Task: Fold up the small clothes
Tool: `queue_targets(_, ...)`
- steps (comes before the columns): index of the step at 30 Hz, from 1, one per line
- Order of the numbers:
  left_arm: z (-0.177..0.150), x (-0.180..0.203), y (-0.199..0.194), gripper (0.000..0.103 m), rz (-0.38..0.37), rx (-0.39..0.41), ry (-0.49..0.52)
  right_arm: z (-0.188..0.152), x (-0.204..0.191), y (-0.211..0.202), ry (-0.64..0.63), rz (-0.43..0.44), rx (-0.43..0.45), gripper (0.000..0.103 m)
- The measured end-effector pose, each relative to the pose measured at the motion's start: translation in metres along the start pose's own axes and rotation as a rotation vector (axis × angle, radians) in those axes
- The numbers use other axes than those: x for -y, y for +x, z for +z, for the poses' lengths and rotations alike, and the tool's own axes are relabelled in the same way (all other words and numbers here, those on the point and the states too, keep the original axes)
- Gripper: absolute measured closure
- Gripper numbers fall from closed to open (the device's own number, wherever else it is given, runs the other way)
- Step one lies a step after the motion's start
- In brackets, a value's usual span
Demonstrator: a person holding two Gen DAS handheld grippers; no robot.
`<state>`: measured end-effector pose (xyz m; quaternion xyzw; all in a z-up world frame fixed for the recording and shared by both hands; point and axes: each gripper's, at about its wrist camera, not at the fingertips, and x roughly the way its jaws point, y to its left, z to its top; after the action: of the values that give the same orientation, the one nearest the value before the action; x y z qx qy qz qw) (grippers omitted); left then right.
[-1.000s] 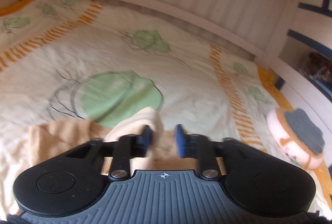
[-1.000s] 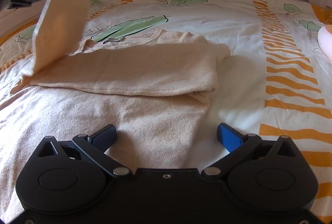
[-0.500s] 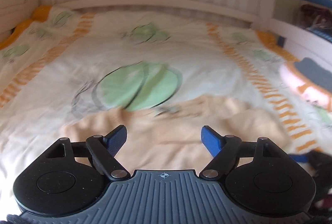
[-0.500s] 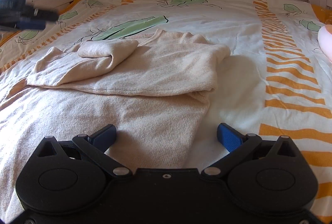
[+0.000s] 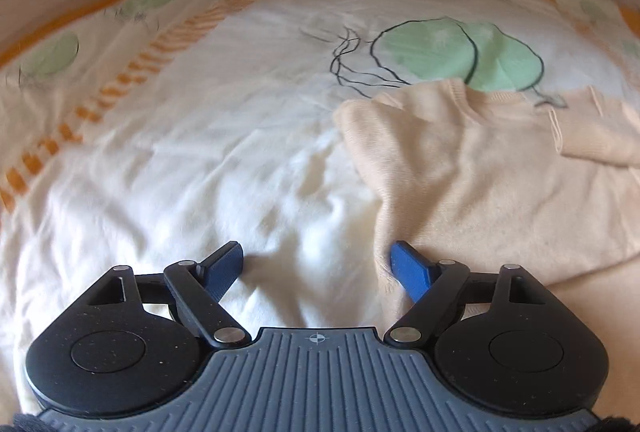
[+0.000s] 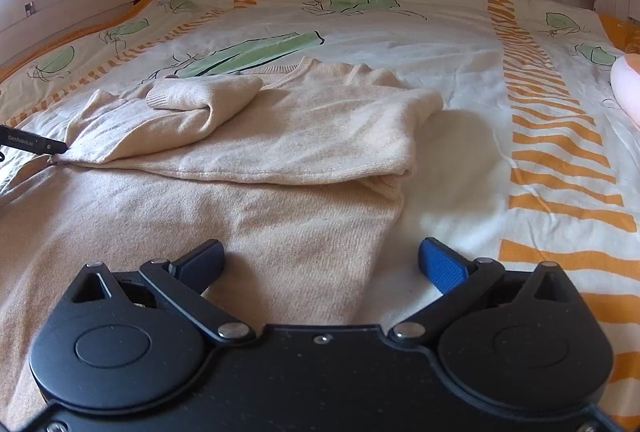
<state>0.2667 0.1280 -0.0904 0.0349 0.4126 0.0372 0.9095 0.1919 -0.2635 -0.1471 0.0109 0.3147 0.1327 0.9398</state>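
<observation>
Sweater: a cream knitted sweater [image 6: 280, 136] lay flat on the bed, in the middle of it and toward the near edge, neckline toward the headboard. Its right side was folded in over the body. Its hem end spread out beneath the right tool.
Sleeve: the left sleeve [image 6: 200, 100] lay across the chest in a loose roll, cuff up, not flattened.
Left tool: the left tool [image 5: 316, 266] hung low over the bedcover at the sweater's left edge. Its jaws had just been opening and stood wide apart, and nothing was between them. One blue pad sat at the sweater's edge; whether it touched the knit I could not tell.
Right tool: the right tool [image 6: 320, 264] hovered over the hem end, jaws wide apart and empty, the sweater's right edge running between them.
Bed: a white bedcover [image 6: 460, 44] with green leaves and orange stripes, wrinkled beside the sweater.
Likely step: gripping the sweater for the next fold.
Risk: the bunched sleeve could slip out or make a lump when the body is folded over it.
Risk: a low pinch could catch the bedcover along with the knit and drag the whole sweater askew.
</observation>
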Motion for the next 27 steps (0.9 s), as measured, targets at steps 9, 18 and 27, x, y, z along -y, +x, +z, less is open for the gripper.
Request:
queue_targets(9,-0.003,-0.012,0.012,0.013,-0.058,-0.013,-0.086,0.027,-0.029,-0.032,-0.126,-0.118,0.037,0.001)
queue_targets(18,0.004,-0.017,0.016,0.013,-0.089,-0.024,-0.122,0.095,-0.131,0.000,-0.420,-0.087,0.097,0.045)
queue_targets(27,0.009,-0.024,0.015,0.014,-0.119,-0.020,-0.156,0.138,-0.163,0.091,-0.548,0.079,-0.049,0.043)
